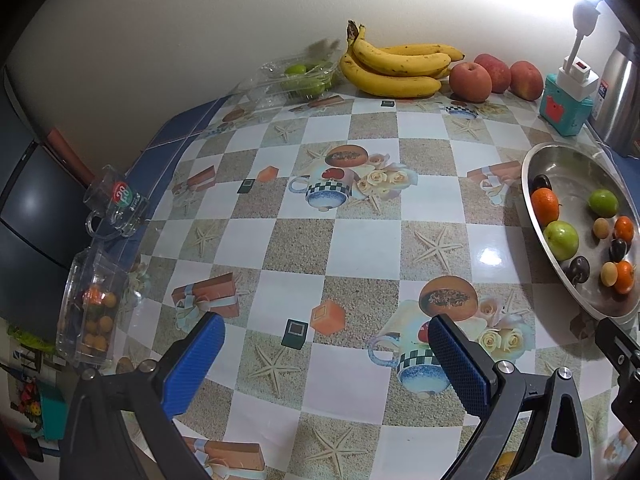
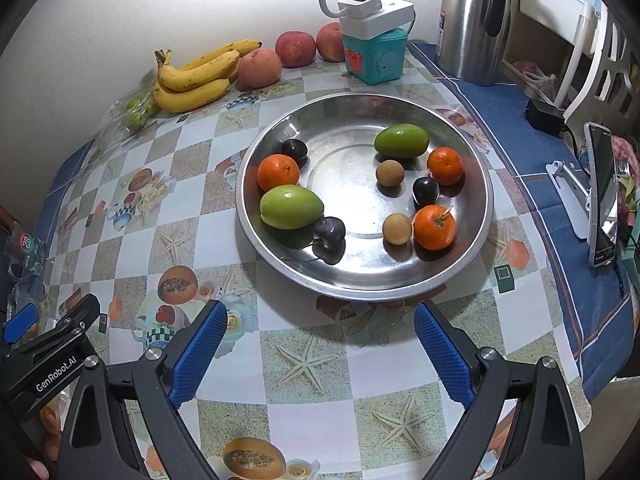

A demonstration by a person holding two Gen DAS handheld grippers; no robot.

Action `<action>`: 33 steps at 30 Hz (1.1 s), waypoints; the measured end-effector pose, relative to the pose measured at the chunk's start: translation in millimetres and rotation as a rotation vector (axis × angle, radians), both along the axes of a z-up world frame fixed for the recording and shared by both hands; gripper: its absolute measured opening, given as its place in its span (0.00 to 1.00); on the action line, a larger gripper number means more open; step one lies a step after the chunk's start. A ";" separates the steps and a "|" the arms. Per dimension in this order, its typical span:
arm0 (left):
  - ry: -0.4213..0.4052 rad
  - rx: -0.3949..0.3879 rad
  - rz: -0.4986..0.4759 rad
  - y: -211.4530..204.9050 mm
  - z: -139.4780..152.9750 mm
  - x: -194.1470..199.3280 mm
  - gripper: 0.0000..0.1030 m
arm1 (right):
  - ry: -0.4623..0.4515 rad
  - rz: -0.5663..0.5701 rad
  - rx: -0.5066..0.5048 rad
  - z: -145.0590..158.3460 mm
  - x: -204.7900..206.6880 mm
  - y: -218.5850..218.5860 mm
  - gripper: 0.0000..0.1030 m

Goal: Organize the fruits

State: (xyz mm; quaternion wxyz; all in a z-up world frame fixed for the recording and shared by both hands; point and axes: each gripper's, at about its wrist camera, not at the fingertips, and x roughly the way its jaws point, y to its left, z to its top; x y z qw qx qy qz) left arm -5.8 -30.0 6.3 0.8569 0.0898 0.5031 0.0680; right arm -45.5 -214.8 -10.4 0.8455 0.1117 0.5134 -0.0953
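Note:
A steel dish holds three oranges, two green fruits, dark plums and two small tan fruits. It also shows at the right of the left wrist view. Bananas and red apples lie by the wall. A clear tray with green fruit sits at the back left. My right gripper is open and empty just in front of the dish. My left gripper is open and empty above the tablecloth, left of the dish.
A clear box of small orange fruits and a glass mug stand at the table's left edge. A teal box with a white power strip, a steel kettle and a phone on a stand are at the right.

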 end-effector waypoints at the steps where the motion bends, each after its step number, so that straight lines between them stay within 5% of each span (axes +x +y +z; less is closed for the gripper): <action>1: 0.000 0.000 -0.001 -0.1 0.0 0.1 1.00 | 0.000 0.000 0.000 0.0 0.1 -0.1 0.92; 33: 0.000 0.001 0.000 -0.7 -0.1 -0.3 1.00 | 0.010 0.009 0.000 -4.3 0.2 3.4 0.92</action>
